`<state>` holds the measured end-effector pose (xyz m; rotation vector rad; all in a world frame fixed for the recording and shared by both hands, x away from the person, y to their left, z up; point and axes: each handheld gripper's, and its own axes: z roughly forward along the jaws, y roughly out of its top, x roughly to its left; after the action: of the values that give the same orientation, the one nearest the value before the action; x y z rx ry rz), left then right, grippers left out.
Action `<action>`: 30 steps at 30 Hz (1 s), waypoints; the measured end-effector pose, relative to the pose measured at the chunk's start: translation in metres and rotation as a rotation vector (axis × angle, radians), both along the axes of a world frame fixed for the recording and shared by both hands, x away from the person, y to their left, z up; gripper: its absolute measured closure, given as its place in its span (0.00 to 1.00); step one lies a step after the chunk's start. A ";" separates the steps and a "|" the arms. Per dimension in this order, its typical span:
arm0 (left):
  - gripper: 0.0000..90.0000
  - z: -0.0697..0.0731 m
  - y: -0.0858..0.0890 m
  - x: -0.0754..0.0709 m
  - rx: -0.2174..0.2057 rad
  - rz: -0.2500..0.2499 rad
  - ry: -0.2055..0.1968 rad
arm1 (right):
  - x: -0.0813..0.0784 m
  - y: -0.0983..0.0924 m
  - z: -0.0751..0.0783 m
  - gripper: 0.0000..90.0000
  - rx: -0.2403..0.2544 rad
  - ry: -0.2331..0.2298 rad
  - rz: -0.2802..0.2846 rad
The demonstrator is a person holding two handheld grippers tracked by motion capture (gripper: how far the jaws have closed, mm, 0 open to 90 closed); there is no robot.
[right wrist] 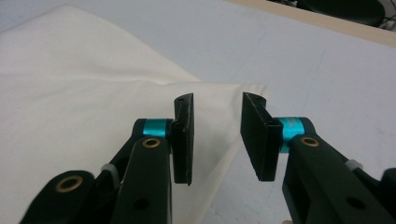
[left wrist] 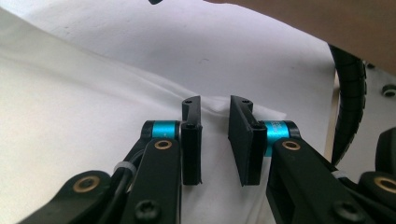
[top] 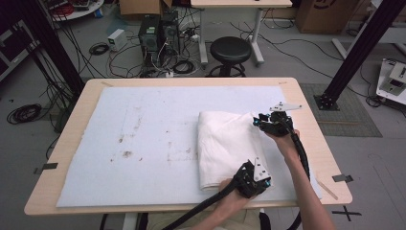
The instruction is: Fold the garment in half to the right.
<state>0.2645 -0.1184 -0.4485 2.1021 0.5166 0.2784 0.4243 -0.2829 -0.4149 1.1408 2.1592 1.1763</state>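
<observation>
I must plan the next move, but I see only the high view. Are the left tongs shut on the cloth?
Observer: No. In the left gripper view the left tongs stand open; the cloth lies under the gap, not pinched.
Operator: And the right tongs?
Observer: Open too. The right gripper view shows the right tongs over the cloth, with a corner of it just past their tips.

Even, bright overhead light with soft shadows; the high view is slightly grainy, both gripper views softly blurred.
</observation>
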 end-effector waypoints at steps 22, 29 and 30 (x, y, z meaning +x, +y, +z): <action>0.60 0.027 0.140 0.026 -0.034 0.042 -0.016 | -0.117 0.018 -0.018 0.62 0.069 0.053 0.288; 0.59 0.004 0.145 0.028 0.016 0.056 0.058 | -0.128 0.018 -0.033 0.71 0.026 0.094 0.304; 0.59 0.003 0.147 0.028 0.012 0.053 0.062 | -0.129 0.018 -0.035 0.73 0.027 0.094 0.303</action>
<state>0.2924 0.0282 -0.4454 2.1163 0.6093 0.2482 0.2948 -0.2649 -0.4501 0.9175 2.4595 1.3029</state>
